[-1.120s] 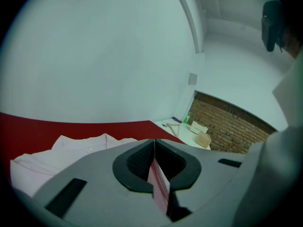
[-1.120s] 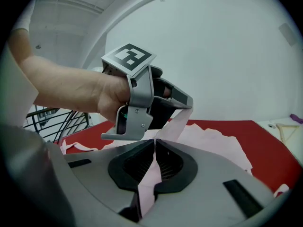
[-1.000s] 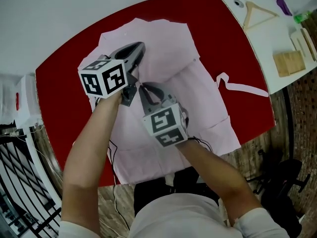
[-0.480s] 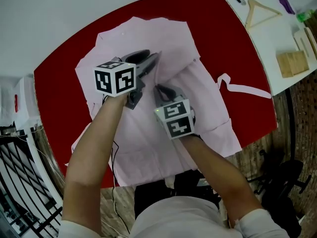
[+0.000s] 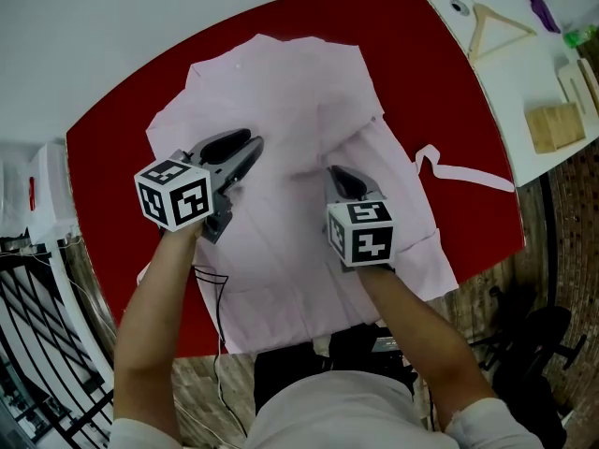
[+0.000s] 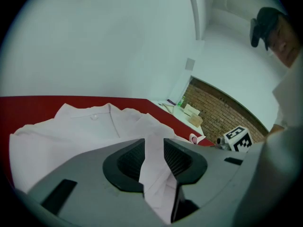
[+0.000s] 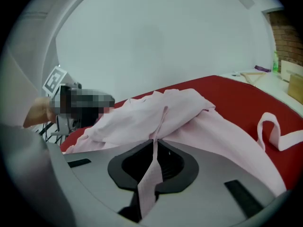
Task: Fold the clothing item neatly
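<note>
A pale pink garment (image 5: 281, 101) lies spread on the red table (image 5: 103, 138), collar at the far end. My left gripper (image 5: 251, 144) rests over its left half. Its jaws have just been opening, and a loose fold of the pink garment (image 6: 71, 126) still lies between the left gripper's (image 6: 154, 148) parted pads. My right gripper (image 5: 339, 172) is over the right half. In the right gripper view that gripper (image 7: 155, 150) is shut on a thin ridge of the pink garment (image 7: 189, 112), which runs up from the pads.
A pink strap (image 5: 459, 166) trails off the garment's right side onto the red top. A white side table (image 5: 510, 68) at the right carries a wooden hanger (image 5: 491, 26) and a wooden block (image 5: 552, 124). A black railing (image 5: 37, 325) stands at the lower left.
Both grippers came apart and back toward me, the left to the left, the right to the right. The left jaws went from shut to parted. The lifted fabric came down flatter.
</note>
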Demonstrator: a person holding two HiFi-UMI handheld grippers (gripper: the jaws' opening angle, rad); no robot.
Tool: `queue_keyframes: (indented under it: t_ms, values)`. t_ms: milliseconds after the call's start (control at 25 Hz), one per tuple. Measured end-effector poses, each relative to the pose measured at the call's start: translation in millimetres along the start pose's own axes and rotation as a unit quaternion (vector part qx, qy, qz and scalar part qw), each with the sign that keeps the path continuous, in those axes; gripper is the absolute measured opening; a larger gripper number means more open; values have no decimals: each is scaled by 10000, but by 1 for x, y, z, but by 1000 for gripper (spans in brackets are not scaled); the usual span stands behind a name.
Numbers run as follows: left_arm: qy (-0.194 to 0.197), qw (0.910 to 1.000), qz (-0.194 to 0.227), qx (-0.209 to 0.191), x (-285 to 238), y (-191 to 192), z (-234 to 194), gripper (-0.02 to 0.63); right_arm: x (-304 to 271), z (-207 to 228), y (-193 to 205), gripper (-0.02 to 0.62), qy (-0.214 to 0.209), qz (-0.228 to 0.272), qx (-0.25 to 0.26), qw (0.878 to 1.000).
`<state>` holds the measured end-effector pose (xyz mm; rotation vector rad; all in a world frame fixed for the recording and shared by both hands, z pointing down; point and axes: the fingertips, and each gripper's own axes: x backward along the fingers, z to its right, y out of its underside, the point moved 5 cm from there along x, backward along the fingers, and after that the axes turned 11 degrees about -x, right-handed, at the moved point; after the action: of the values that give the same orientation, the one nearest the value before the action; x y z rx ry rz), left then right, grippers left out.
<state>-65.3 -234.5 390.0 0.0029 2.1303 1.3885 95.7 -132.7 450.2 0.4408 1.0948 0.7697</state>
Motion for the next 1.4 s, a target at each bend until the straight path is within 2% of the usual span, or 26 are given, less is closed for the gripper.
queue_keyframes:
  t_ms: [120, 200, 280, 480, 800, 920, 1120, 1400]
  values:
    - [-253, 9994, -231, 58, 22, 22, -12, 98, -2, -14, -18, 29, -291, 148, 118, 9994]
    - [-520, 9977, -418, 155, 36, 38, -26, 68, -16, -31, -22, 28, -651, -52, 306, 9974]
    - [-834, 9941, -604, 329, 48, 54, -47, 33, -32, -41, -19, 28, -836, -371, 436, 9949]
    - [-1545, 9812, -858, 776, 74, 76, -108, 17, -48, -26, -8, 28, -569, -853, 458, 9937]
    - [-2043, 9635, -1375, 1050, 86, 97, -161, 17, -47, -8, -8, 25, -351, -1061, 535, 9923]
    - [-2062, 9619, -1204, 1330, 90, 102, -165, 17, -44, -3, -7, 23, -321, -1067, 600, 9920]
    - [-2195, 9612, -964, 1367, 101, 103, -157, 17, -40, 1, -9, 23, -347, -983, 593, 9928]
    - [-2150, 9694, 146, 1177, 128, 73, -102, 18, -13, 19, -21, 25, -455, -574, 660, 9951]
